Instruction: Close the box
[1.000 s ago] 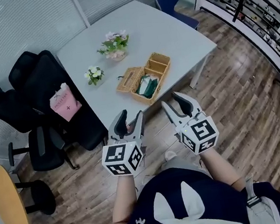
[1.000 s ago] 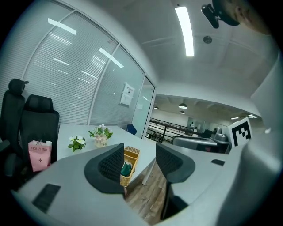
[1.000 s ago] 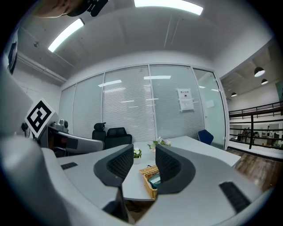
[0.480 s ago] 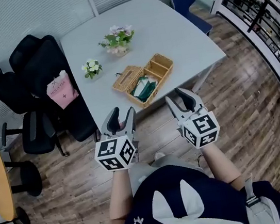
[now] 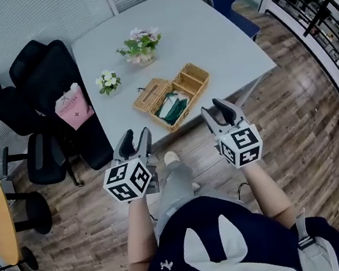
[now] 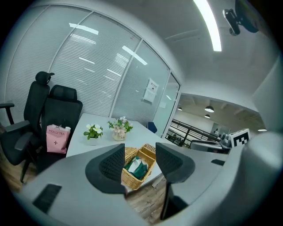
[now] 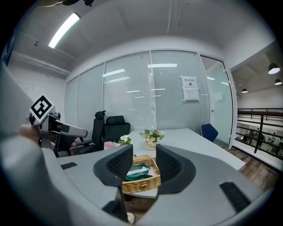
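Near the front edge of the pale grey desk (image 5: 204, 32) sits the rectangular woven wicker box (image 5: 188, 83), open, its lid (image 5: 151, 96) folded back flat on the desk on the side toward the black office chairs (image 5: 35, 82). Something green (image 5: 170, 108) lies in one compartment, folded packets perhaps, though I can't quite tell from here. Behind the box stand a small pot of white flowers (image 5: 108, 82) and a larger pink-and-white posy (image 5: 139, 46), and a pink paper bag (image 5: 74, 107) rests on a chair seat. The person stands short of the desk on the wooden plank floor (image 5: 303, 99), both tools pointed at the box and well apart from it. The left gripper (image 5: 135, 137) has its jaws spread with nothing in them; the box only shows through the gap, far beyond. The right gripper (image 5: 216, 111) is likewise empty, and its jaws have just been opening wider.
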`<state>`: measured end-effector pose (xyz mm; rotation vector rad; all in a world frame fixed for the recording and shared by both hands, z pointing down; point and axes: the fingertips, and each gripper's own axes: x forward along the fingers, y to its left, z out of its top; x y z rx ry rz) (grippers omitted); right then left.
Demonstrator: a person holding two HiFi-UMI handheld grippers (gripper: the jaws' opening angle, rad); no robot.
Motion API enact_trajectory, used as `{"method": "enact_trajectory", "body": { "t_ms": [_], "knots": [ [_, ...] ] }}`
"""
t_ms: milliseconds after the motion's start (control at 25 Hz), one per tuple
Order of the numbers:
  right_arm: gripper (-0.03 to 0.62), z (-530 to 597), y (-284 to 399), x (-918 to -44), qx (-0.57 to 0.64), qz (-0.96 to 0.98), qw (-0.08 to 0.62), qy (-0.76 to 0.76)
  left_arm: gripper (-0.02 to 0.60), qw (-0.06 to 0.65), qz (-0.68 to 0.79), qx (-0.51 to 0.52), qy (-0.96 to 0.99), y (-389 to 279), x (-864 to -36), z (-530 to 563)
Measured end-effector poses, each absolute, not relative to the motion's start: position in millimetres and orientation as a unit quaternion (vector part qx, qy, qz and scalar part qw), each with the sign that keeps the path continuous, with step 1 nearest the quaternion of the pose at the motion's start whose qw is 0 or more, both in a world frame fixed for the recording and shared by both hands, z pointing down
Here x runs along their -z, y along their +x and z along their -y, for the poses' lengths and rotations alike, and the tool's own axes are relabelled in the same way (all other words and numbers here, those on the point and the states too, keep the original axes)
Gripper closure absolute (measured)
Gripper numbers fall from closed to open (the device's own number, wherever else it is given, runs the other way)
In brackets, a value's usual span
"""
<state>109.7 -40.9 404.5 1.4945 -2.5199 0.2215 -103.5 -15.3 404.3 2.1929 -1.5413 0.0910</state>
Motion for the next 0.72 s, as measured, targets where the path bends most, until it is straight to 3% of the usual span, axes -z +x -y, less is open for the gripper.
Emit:
{"method": "enact_trajectory", "body": {
  "t_ms": [720],
  "knots": [
    [0.439, 139, 103, -461, -0.109, 0.846, 0.167, 0.495, 0.367, 0.332, 0.538, -0.067, 0.772, -125, -472, 94]
  ]
}}
